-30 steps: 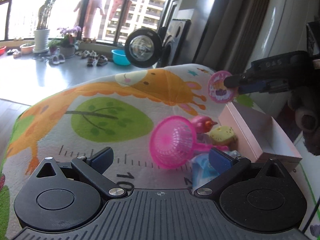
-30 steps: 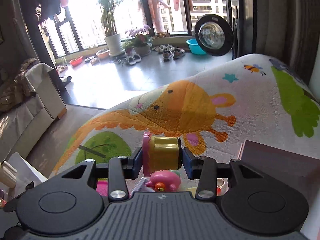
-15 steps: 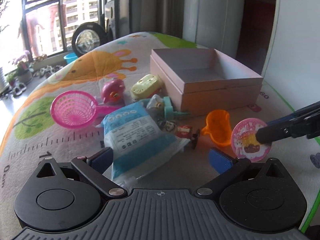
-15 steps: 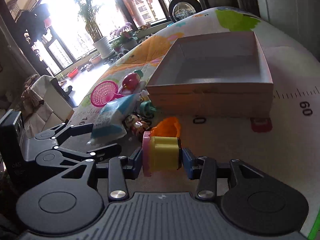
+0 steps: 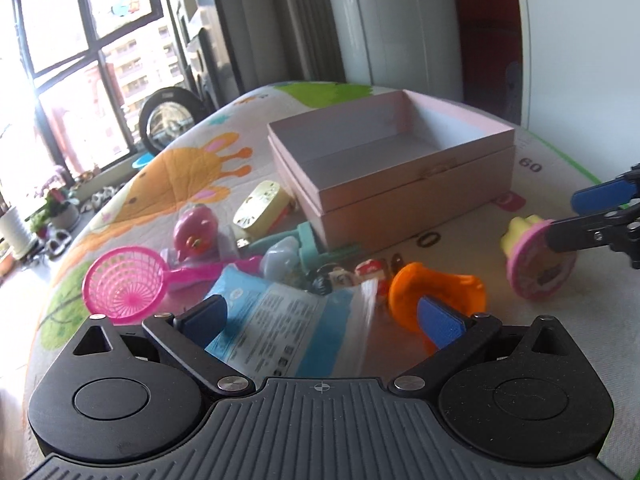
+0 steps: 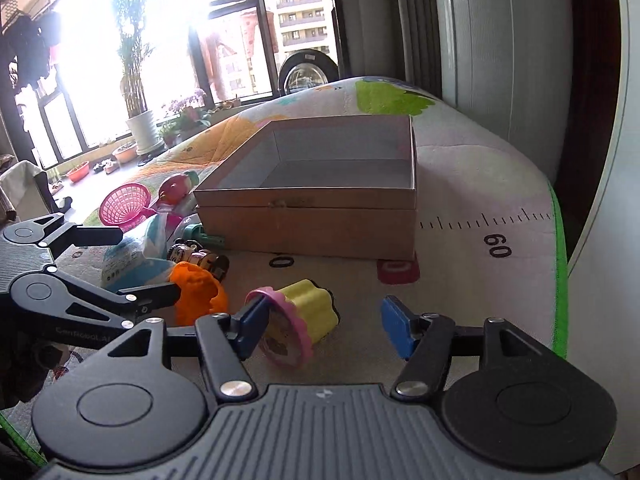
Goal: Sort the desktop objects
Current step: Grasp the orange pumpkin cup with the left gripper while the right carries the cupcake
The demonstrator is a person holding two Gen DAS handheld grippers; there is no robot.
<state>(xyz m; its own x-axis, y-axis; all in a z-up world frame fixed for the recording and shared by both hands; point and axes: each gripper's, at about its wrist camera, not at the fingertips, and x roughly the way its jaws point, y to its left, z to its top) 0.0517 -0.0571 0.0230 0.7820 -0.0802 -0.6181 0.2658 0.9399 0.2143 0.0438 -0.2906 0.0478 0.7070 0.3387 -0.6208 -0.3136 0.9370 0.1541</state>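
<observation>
A yellow and pink cupcake toy (image 6: 298, 326) lies on its side on the mat between my right gripper's (image 6: 324, 328) open fingers, against the left pad and apart from the right one. It also shows in the left wrist view (image 5: 536, 260). My left gripper (image 5: 324, 318) is open and empty over a blue and white packet (image 5: 280, 336), with an orange toy cup (image 5: 432, 292) by its right finger. An open pink box (image 5: 392, 172) stands empty behind the toys; it also shows in the right wrist view (image 6: 320, 200).
A pile of toys lies left of the box: a pink strainer (image 5: 128, 288), a pink bird toy (image 5: 196, 236), a yellow toy (image 5: 262, 208), teal pieces (image 5: 308, 240) and small figures (image 5: 340, 276). The mat's green edge (image 6: 560, 264) runs along the right.
My right gripper has lowered to the mat and opened, letting go of the cupcake toy, which now lies on its side. My left gripper has moved a little closer over the packet.
</observation>
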